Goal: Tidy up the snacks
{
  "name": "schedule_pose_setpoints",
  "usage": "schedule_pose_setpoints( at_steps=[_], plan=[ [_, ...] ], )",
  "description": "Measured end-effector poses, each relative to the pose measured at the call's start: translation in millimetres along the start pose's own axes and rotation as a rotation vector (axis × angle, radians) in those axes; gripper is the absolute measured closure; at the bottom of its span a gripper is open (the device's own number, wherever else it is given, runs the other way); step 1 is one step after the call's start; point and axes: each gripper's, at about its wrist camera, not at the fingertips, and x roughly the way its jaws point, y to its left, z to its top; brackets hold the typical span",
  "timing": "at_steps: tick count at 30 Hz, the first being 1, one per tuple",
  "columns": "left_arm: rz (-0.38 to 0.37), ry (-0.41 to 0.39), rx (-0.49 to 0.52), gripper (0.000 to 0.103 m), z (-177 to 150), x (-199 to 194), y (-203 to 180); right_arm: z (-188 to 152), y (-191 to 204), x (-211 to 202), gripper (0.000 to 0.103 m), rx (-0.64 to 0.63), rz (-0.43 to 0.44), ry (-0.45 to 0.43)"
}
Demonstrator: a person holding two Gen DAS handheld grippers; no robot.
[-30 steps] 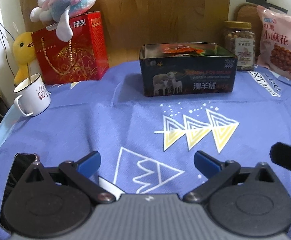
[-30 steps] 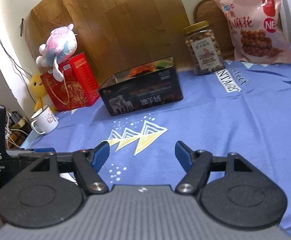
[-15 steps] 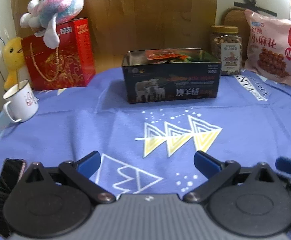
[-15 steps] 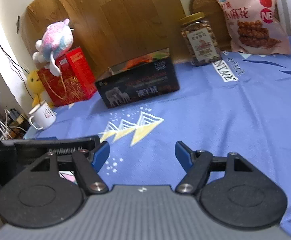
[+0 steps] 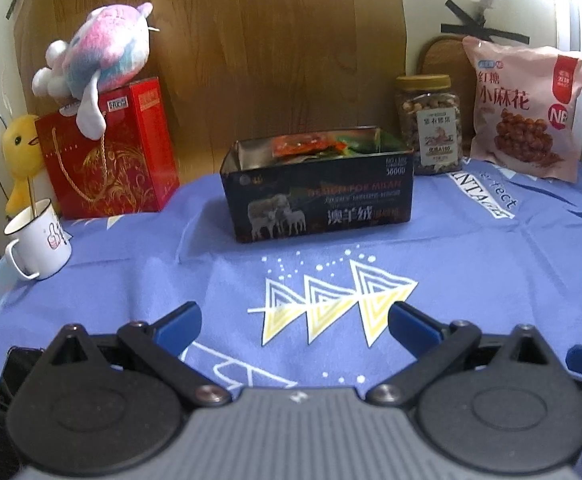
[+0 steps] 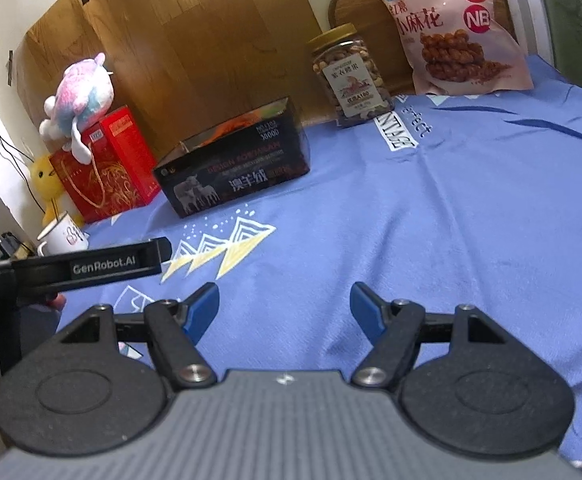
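Hovering low over the blue patterned tablecloth (image 5: 471,248) on the table, the left gripper (image 5: 293,322) and right gripper (image 6: 284,306) both have jaws spread apart and hold nothing. The open black rectangular tin with a sheep print (image 5: 319,196) sits mid-table, with orange and green snack packets (image 5: 311,146) already inside. The clear plastic nut jar with a gold lid (image 5: 429,124) and the pink puffed bag of twisted dough snacks (image 5: 525,112) stand behind and right of the tin, against the wall. No loose snack lies on the cloth near either gripper. Judged step: reach for the jar or bag next. Doing it well likely means approaching the jar level, jaws around its body, not the lid; pinching the bag at its top seam. Compared with a second ago, the left view has drawn back and risen, so the tin appears more centred; the right view has tilted, the left gripper's black arm now crossing its left edge.
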Motion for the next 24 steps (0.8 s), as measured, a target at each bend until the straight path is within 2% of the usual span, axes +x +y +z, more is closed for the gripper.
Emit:
schedule_pose_setpoints(
  at_steps=[8,16,24],
  plan=[
    [0.019,0.020,-0.035,0.000,3.4,1.5,9.3,6.1,2.5,0.0,0.029,-0.024,0.033,-0.005],
    [0.061,0.021,-0.004,0.000,0.6,-2.3,2.9,1.5,-4.8,-0.6,0.029,-0.004,0.050,-0.004],
    [0.123,-0.035,0.026,0.000,2.0,-10.7,1.6,0.5,-5.7,-0.5,0.029,0.000,0.062,-0.007]
  ],
)
